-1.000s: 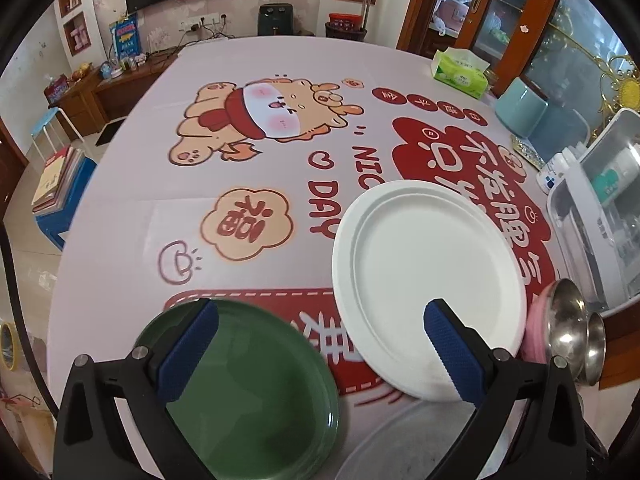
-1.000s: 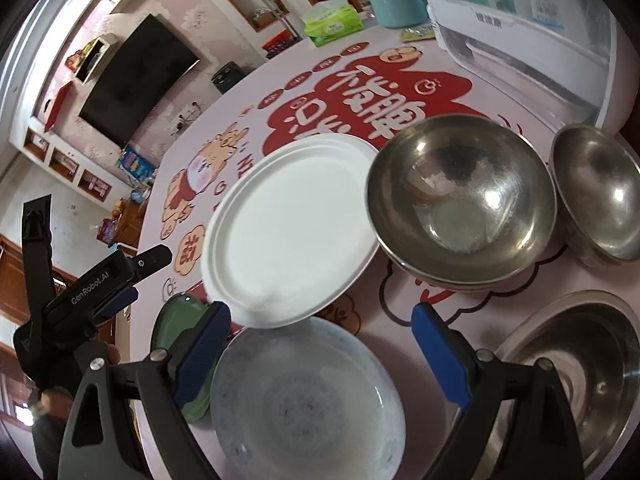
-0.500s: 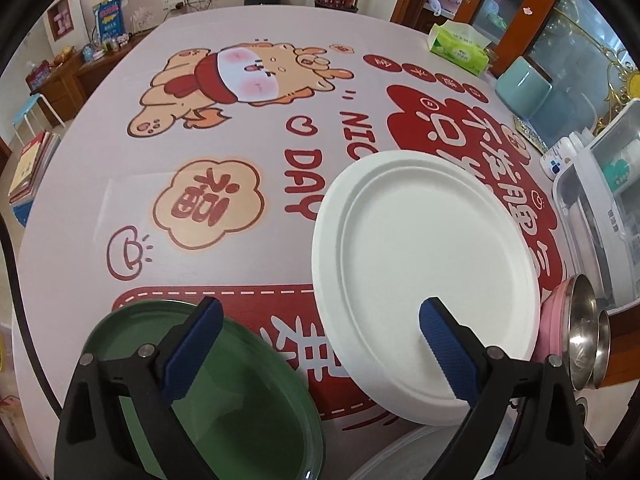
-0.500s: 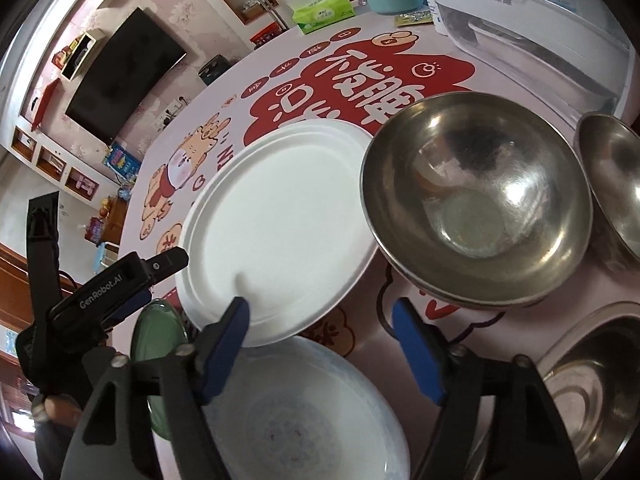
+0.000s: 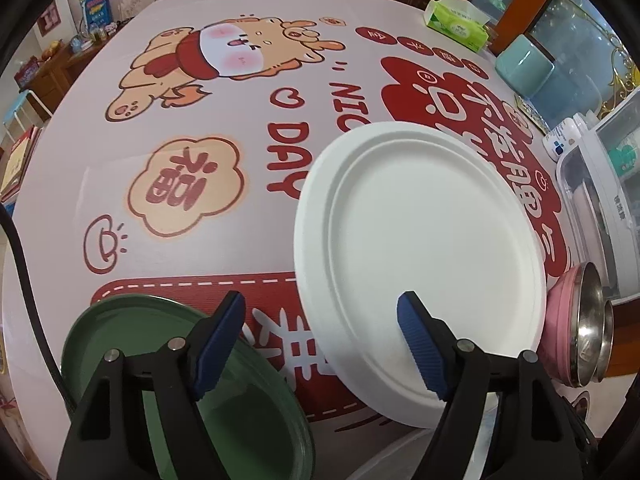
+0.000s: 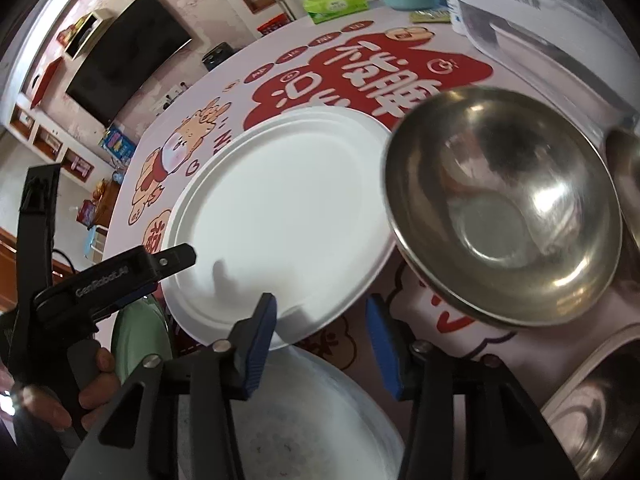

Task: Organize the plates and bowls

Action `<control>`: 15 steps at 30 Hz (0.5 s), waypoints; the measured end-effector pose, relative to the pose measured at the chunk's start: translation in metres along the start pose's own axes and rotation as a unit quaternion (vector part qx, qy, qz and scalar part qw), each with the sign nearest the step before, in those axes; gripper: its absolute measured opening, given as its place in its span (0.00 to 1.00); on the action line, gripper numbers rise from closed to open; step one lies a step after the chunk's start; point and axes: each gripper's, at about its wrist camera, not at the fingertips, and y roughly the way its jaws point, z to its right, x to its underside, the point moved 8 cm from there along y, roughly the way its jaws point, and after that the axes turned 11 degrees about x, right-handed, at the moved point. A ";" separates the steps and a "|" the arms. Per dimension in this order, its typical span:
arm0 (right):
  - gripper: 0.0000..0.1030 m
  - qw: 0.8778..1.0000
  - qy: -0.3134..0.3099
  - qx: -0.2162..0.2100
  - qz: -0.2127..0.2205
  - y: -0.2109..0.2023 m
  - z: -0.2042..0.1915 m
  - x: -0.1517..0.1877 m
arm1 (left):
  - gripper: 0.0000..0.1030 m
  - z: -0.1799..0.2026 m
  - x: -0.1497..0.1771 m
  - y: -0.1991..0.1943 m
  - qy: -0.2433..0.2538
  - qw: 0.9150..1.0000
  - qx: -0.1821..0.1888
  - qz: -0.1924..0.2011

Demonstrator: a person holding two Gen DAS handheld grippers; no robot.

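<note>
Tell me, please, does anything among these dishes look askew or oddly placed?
Yes: the white plate sits tilted, its near edge overlapping the pale bowl rather than lying flat on the tablecloth. The green plate looks flat. Nothing appears spilled or broken.

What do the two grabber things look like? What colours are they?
Both grippers, left and right, have chunky black plastic arms with silver screws and two blue ribbed pads. The left one's black body carries white lettering, and a black cable trails beside it. A bare hand grips its handle.
</note>
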 end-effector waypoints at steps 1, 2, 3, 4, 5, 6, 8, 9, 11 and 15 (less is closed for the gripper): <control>0.41 1.000 0.000 0.000 0.002 0.000 0.000 0.000 | 0.69 0.000 0.001 0.002 -0.001 1.000 0.000 -0.003; 0.41 1.000 0.000 -0.001 0.002 0.001 0.000 0.000 | 0.65 0.000 0.001 0.004 -0.002 1.000 0.001 -0.006; 0.41 1.000 0.001 -0.002 0.002 0.001 0.000 0.000 | 0.62 0.000 0.002 0.006 -0.004 1.000 0.002 -0.009; 0.40 1.000 0.001 -0.005 0.003 0.001 0.000 0.000 | 0.61 -0.001 0.003 0.008 -0.007 1.000 0.004 -0.011; 0.39 1.000 0.002 -0.007 0.003 0.001 0.000 0.000 | 0.57 -0.001 0.003 0.008 -0.009 1.000 0.005 -0.011; 0.39 1.000 0.003 -0.009 0.003 0.002 0.000 0.000 | 0.55 -0.001 0.003 0.009 -0.009 1.000 0.006 -0.011; 0.38 1.000 0.003 -0.012 0.005 0.001 0.000 -0.001 | 0.49 0.000 0.004 0.012 -0.011 1.000 0.013 -0.014; 0.38 1.000 0.002 -0.011 0.006 0.001 0.000 -0.001 | 0.44 0.001 0.004 0.012 -0.011 1.000 0.020 -0.013; 0.37 1.000 0.001 -0.011 0.008 0.001 -0.001 -0.001 | 0.38 0.004 0.004 0.012 -0.009 0.999 0.030 -0.012; 0.37 1.000 -0.004 -0.006 0.015 0.000 -0.003 -0.002 | 0.37 0.006 0.004 0.012 -0.009 1.000 0.026 -0.009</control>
